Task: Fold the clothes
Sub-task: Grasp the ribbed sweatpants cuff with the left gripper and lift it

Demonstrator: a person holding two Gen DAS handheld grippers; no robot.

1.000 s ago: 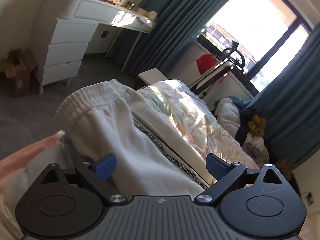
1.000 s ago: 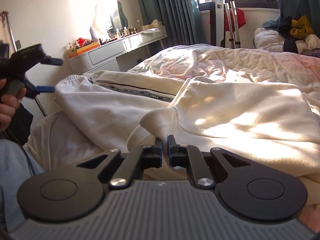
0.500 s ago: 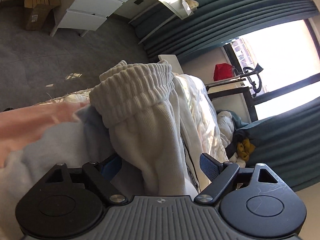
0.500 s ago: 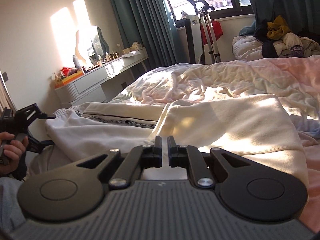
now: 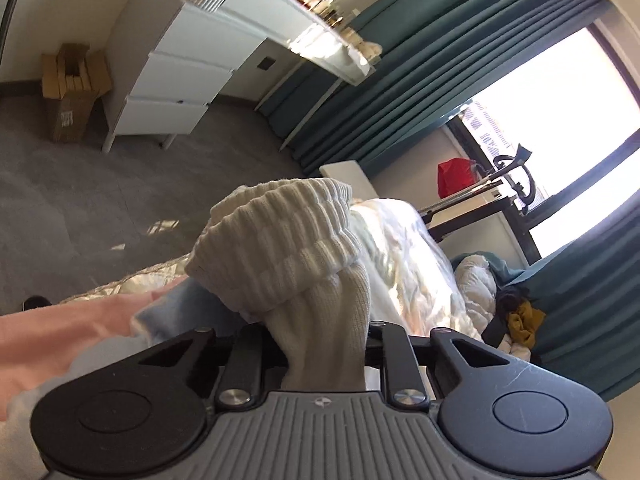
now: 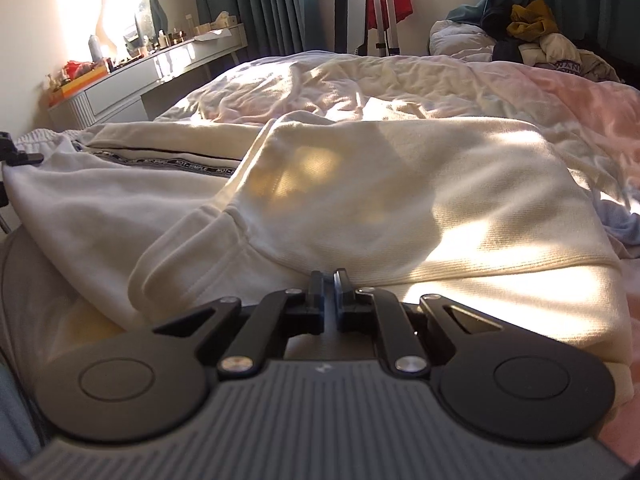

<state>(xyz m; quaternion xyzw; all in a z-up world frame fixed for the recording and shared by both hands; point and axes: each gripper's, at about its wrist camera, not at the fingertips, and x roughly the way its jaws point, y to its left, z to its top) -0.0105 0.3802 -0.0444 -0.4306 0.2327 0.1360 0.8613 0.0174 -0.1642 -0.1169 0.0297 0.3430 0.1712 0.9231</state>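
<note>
A cream sweatshirt [image 6: 360,192] lies across the bed, one part folded over the rest, with a black lettered tape [image 6: 176,164] running along it. In the left wrist view its ribbed hem [image 5: 280,248] is bunched up and stands between the fingers of my left gripper [image 5: 324,344], which is shut on it; the fabric hides the fingertips. My right gripper [image 6: 328,292] is shut with nothing seen between its fingers, and its tips sit low at the near edge of the folded part. The left gripper [image 6: 16,156] also shows at the far left edge of the right wrist view.
The rumpled bed cover [image 6: 360,80] stretches behind the garment. A pile of clothes [image 6: 528,36] lies at the far right. A white dresser [image 5: 180,80] and a cardboard box [image 5: 72,92] stand on the grey carpet. A person's pink sleeve [image 5: 60,340] is at the left.
My left gripper, open a second ago, has shut on the ribbed hem and lifted it. The right gripper stayed shut and has sunk closer to the folded sweatshirt.
</note>
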